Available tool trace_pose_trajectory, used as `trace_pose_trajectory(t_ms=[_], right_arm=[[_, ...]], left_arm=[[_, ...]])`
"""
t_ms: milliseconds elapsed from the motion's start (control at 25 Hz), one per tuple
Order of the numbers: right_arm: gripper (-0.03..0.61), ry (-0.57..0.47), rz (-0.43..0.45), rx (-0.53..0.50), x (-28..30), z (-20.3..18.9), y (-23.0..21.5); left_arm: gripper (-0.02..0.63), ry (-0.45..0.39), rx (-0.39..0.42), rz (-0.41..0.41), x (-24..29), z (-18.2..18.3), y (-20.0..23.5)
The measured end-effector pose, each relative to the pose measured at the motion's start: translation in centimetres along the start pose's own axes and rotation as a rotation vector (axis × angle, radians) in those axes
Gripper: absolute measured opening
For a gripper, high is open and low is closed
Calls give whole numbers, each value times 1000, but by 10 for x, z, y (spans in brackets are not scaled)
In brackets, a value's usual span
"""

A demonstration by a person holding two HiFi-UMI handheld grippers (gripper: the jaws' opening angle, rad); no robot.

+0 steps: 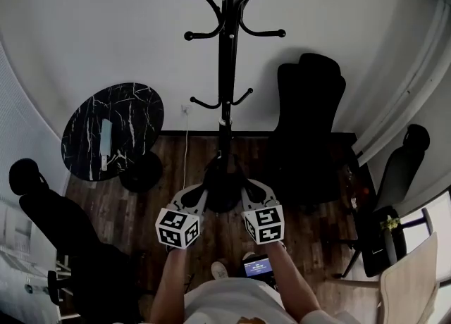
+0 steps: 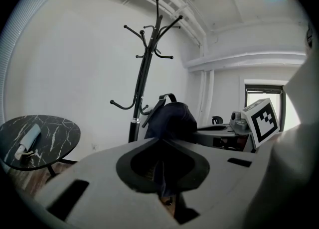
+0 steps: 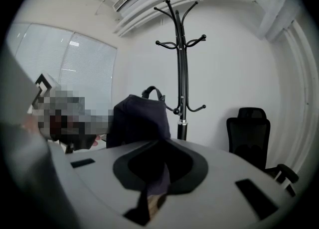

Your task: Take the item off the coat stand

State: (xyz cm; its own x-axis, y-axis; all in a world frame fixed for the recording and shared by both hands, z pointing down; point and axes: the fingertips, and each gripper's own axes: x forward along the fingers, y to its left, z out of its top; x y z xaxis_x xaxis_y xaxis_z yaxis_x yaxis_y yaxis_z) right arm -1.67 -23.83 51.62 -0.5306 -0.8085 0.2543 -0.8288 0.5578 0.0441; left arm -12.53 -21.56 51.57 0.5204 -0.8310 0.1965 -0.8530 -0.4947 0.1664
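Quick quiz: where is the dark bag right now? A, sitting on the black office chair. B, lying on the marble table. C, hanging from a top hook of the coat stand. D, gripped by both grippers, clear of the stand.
D: the dark bag has its fabric pinched in the left gripper and in the right gripper, and in the head view the coat stand carries nothing.

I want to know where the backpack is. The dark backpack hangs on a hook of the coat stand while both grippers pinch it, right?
Not quite. The dark backpack hangs on no hook: the left gripper view shows every hook of the coat stand bare and the backpack off it, in front. The left gripper and right gripper do pinch its cloth.
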Motion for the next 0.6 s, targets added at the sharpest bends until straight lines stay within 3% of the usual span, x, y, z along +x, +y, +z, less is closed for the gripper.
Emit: trace_pose_trajectory(t_ms=[320, 600], right_arm=[[34, -15, 71, -21, -23, -1, 24], [34, -32, 78, 7, -75, -2, 26]], left_arm=[[32, -26, -42, 77, -34, -7, -15], [32, -27, -62, 103, -62, -14, -63]])
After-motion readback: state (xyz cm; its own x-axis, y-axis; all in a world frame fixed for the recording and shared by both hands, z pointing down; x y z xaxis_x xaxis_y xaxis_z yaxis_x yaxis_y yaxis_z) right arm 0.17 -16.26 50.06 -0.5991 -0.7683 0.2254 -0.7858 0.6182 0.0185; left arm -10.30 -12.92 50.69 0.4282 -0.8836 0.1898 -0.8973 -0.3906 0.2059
